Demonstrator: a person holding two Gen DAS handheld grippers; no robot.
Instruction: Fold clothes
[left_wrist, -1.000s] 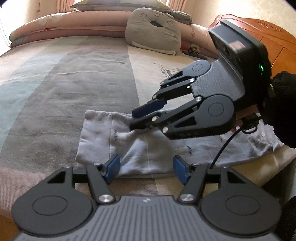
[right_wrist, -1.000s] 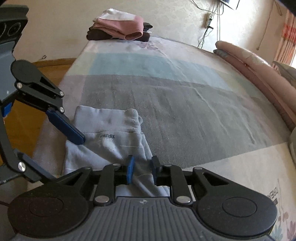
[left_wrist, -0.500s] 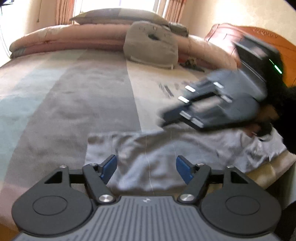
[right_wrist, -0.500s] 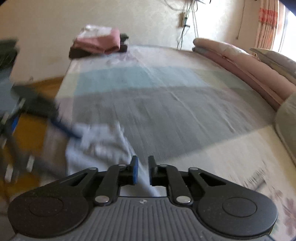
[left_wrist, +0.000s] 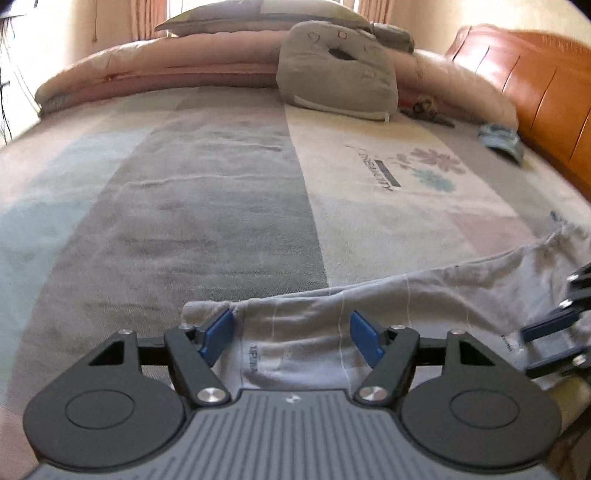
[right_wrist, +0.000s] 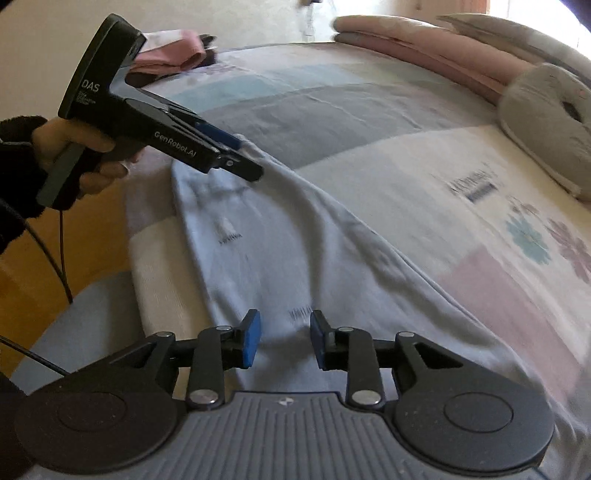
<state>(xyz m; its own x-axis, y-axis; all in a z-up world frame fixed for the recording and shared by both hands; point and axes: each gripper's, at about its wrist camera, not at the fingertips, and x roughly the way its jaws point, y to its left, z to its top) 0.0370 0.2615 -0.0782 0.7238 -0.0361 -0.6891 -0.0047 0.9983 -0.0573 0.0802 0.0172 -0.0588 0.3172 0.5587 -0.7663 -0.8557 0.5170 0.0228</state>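
Observation:
A pale grey-blue garment (left_wrist: 406, 306) lies stretched out along the near edge of the bed (left_wrist: 221, 192). My left gripper (left_wrist: 291, 332) hangs open over its left end, with cloth under the gap and the pads clear of it. My right gripper (right_wrist: 285, 338) is over the other end of the garment (right_wrist: 295, 240). Its jaws are opening, with cloth below them and nothing pinched. In the right wrist view a hand (right_wrist: 74, 144) holds the left gripper (right_wrist: 240, 158) at the far end of the cloth. The right gripper's fingers (left_wrist: 546, 332) show at the right edge of the left wrist view.
A grey cushion (left_wrist: 336, 70), pink rolled quilts (left_wrist: 166, 62) and a wooden headboard (left_wrist: 535, 74) close the far side of the bed. A small cloth item (left_wrist: 502, 142) lies near the headboard. Folded clothes (right_wrist: 173, 55) are stacked at a far corner. Wooden floor (right_wrist: 22, 277) lies beyond the bed's edge.
My right gripper swept away from the left one along the bed edge and drew the bunched garment out long. Its jaws, nearly shut before, now stand apart. The left gripper shifted slightly.

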